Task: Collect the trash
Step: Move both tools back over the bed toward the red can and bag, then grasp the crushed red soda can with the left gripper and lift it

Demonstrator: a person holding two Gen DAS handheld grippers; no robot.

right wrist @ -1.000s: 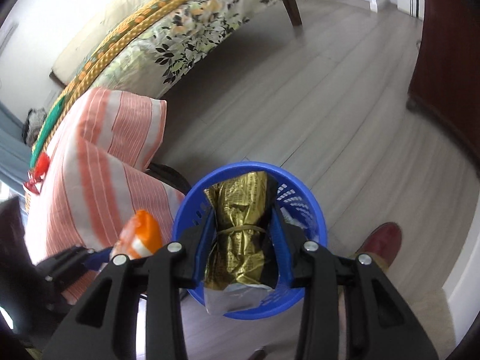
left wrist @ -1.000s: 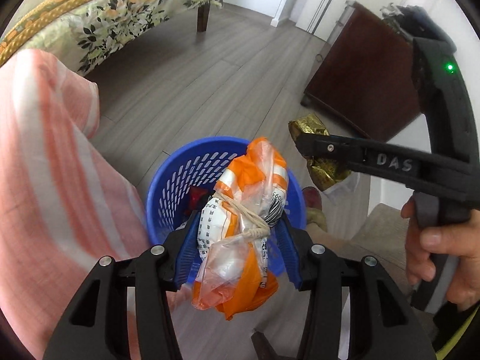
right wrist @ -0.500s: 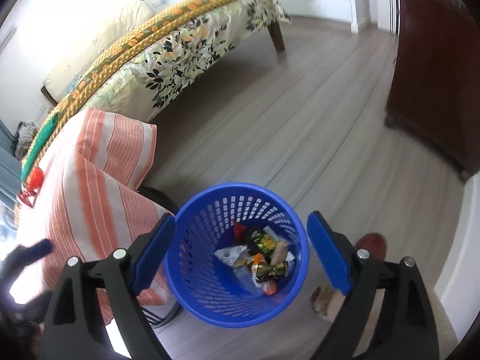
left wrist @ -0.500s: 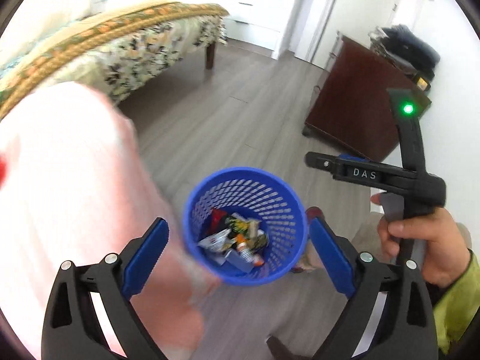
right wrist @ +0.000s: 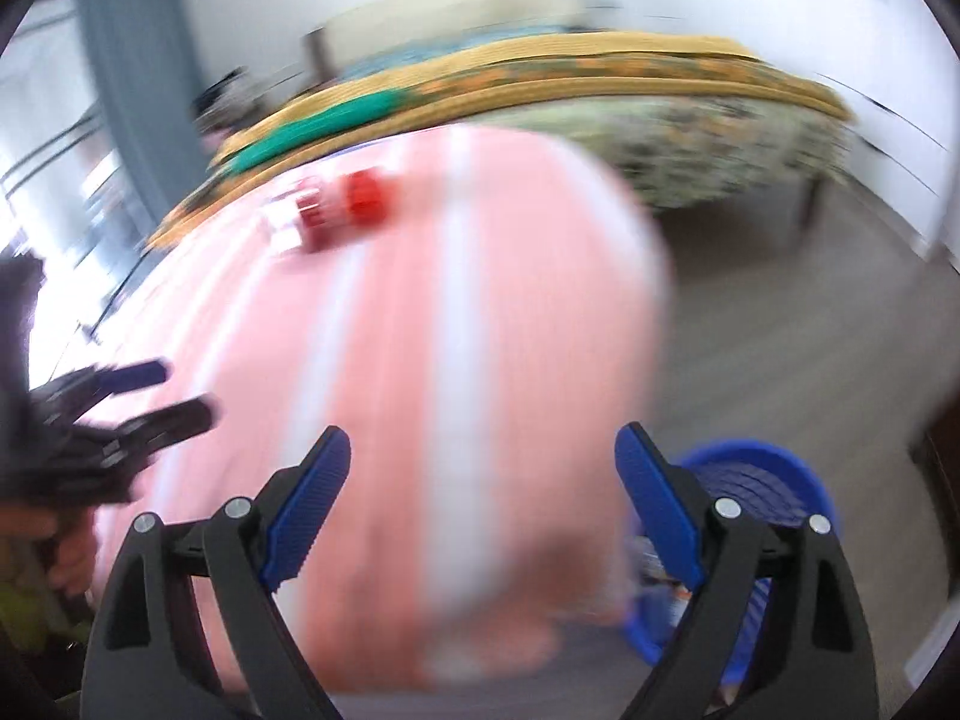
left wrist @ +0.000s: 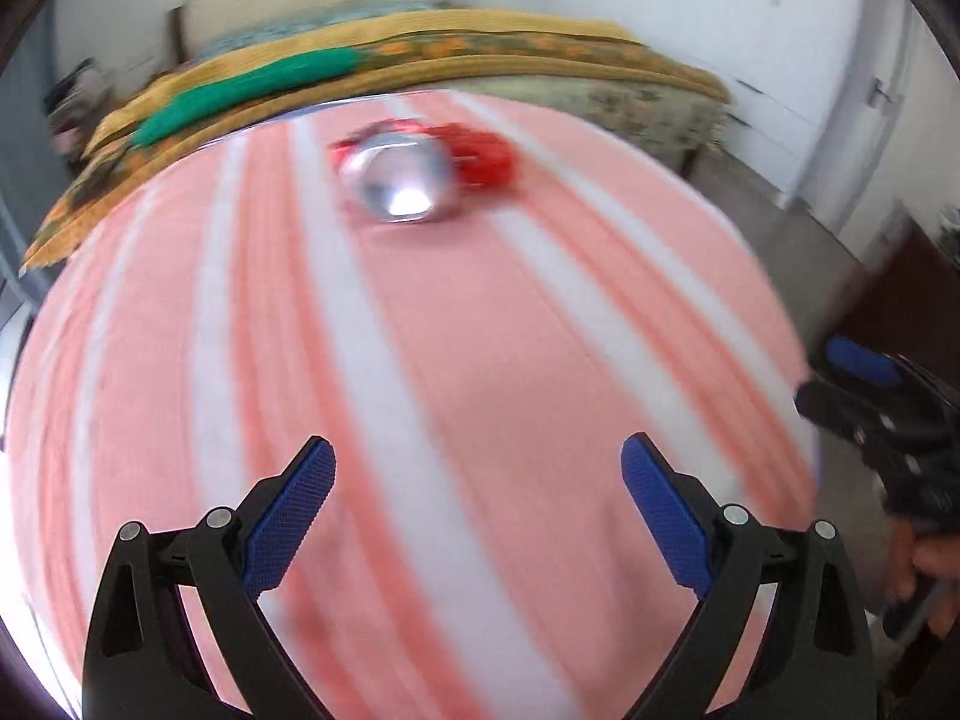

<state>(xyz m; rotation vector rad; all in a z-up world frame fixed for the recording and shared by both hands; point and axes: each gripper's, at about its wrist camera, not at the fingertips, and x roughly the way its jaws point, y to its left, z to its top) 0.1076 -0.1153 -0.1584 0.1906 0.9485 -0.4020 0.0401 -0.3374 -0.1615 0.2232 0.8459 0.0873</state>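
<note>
A crumpled red and silver wrapper (left wrist: 414,171) lies at the far side of a pink-and-white striped cloth surface (left wrist: 456,396); it also shows in the right wrist view (right wrist: 342,210). My left gripper (left wrist: 477,516) is open and empty above the cloth's near part. My right gripper (right wrist: 483,507) is open and empty over the cloth's right edge. The blue trash basket (right wrist: 762,480) stands on the floor at the lower right, partly behind my right finger. Both views are blurred by motion.
A bed with a floral cover and orange-yellow blanket (right wrist: 600,78) stands behind the striped surface. Grey wood floor (right wrist: 780,324) lies to the right. A dark wooden cabinet (left wrist: 912,294) is at the right. The other gripper shows in each view's edge (left wrist: 882,408).
Both grippers let go of their trash bags into the basket, opened, and swung up and left from the basket to the striped surface with the red wrapper.
</note>
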